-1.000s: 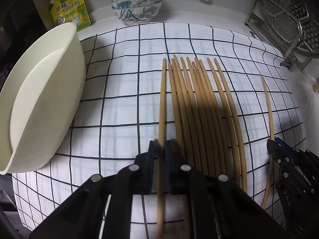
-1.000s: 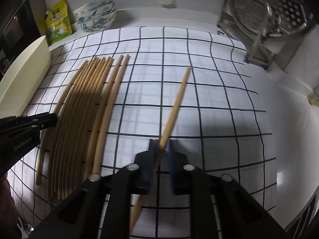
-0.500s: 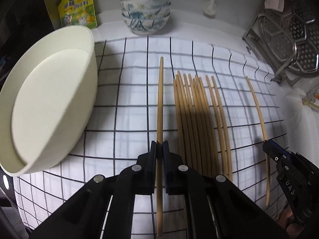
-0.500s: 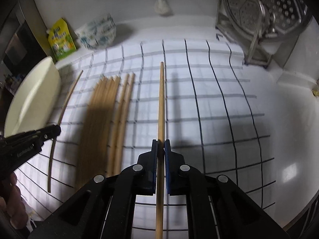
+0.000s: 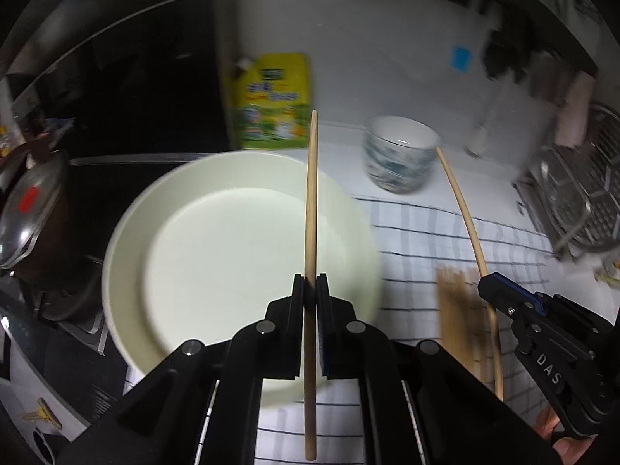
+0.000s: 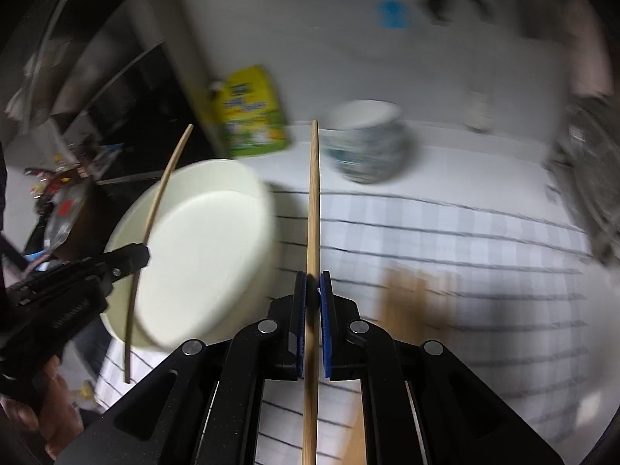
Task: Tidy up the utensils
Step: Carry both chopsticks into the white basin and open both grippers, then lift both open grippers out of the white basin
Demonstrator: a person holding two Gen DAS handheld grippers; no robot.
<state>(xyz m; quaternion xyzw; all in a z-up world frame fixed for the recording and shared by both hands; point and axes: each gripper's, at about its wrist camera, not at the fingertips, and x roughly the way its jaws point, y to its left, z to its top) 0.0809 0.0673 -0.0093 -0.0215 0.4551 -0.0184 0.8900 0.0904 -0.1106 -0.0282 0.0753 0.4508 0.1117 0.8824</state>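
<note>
chopsticks (image 5: 310, 209) now lifted over basin rim (image 5: 116, 232)

**Two wrist cameras, one counter**

Each fisheye looks forward and steeply down along its own black fingers, close above the counter. Both views share the round cream plastic basin (image 5: 240, 255) (image 6: 201, 255), yellow-green pouch (image 5: 275, 100) (image 6: 252, 112), patterned ceramic bowls (image 5: 399, 155) (image 6: 364, 143) and black-gridded white cloth (image 5: 426, 240) (image 6: 445, 240).

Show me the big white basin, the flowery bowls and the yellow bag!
white basin (image 5: 217, 255), left wrist view, on its inner floor.
flowery bowls (image 5: 399, 162), left wrist view, on the patterned side.
yellow bag (image 5: 275, 100), left wrist view, on its printed front.
</note>
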